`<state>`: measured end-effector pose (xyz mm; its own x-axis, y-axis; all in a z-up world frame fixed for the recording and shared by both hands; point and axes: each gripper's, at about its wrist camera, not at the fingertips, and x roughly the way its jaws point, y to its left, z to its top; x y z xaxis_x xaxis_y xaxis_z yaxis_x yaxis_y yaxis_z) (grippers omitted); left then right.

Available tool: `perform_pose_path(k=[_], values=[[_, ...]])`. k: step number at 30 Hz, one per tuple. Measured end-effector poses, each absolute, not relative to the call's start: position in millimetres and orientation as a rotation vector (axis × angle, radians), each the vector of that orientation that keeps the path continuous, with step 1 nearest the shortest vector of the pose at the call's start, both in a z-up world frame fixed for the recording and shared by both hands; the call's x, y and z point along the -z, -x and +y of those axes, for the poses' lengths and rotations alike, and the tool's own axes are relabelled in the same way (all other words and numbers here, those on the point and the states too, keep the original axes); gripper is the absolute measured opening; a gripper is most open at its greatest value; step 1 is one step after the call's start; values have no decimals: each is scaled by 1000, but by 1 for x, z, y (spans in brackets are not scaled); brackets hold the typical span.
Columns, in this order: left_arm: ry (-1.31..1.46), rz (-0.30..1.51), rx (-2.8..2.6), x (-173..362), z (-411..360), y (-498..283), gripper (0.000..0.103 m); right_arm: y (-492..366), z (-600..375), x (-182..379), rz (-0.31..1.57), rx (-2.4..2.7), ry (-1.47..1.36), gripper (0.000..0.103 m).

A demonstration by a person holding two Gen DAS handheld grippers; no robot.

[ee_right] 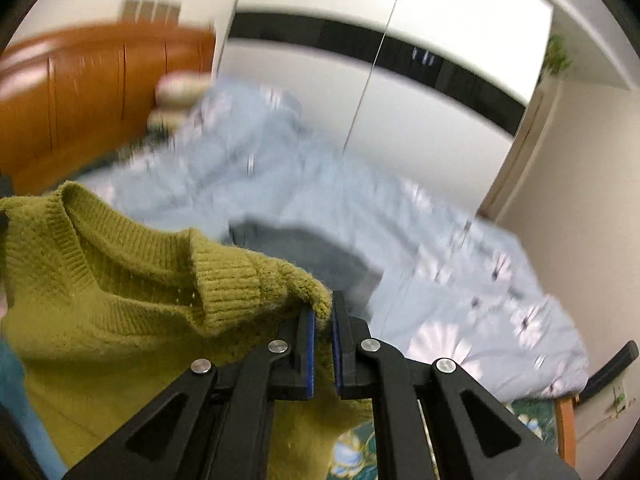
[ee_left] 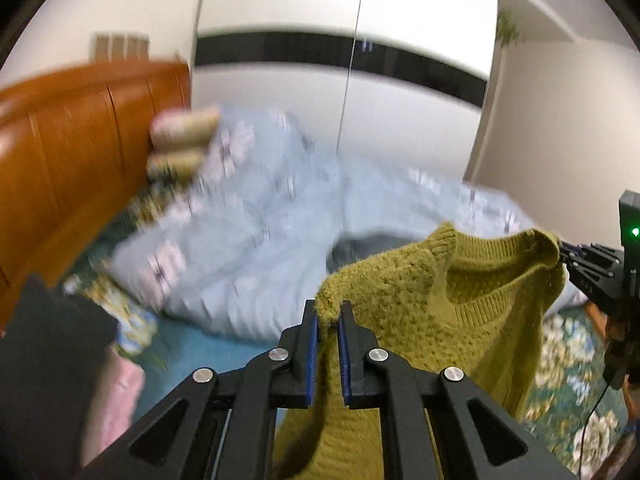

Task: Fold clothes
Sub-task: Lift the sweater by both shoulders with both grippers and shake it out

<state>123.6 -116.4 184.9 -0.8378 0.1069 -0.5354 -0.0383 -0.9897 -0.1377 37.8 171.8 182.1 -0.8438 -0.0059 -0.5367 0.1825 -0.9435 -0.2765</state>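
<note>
Left wrist view shows the left gripper [ee_left: 328, 322] with its blue-padded black fingers clamped on one shoulder of a sweater [ee_left: 432, 308], an olive-green, nubbly chunky knit with a ribbed round collar. Beyond and to the right, the right gripper [ee_left: 568, 258] pinches the opposite shoulder, so the sweater hangs spread between them above the bed. From the right wrist, the right gripper [ee_right: 323, 312] is closed on fuzzy knit beside the collar of the sweater [ee_right: 120, 304]. Farther ahead lies a rumpled pale-blue quilt [ee_right: 360, 184], blurred, with an orange wooden headboard [ee_right: 88, 92] to the left.
</note>
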Motion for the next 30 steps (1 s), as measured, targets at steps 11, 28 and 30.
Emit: perform_pose_path(k=[11, 28, 30], values=[[439, 43, -3055, -312, -90, -234, 10, -142, 196, -318, 428, 3039, -373, 7], [280, 175, -3025, -390, -72, -345, 10, -277, 225, -387, 560, 2992, -147, 7], [342, 165, -3026, -388, -73, -332, 10, -264, 221, -379, 607, 2965, -222, 7]])
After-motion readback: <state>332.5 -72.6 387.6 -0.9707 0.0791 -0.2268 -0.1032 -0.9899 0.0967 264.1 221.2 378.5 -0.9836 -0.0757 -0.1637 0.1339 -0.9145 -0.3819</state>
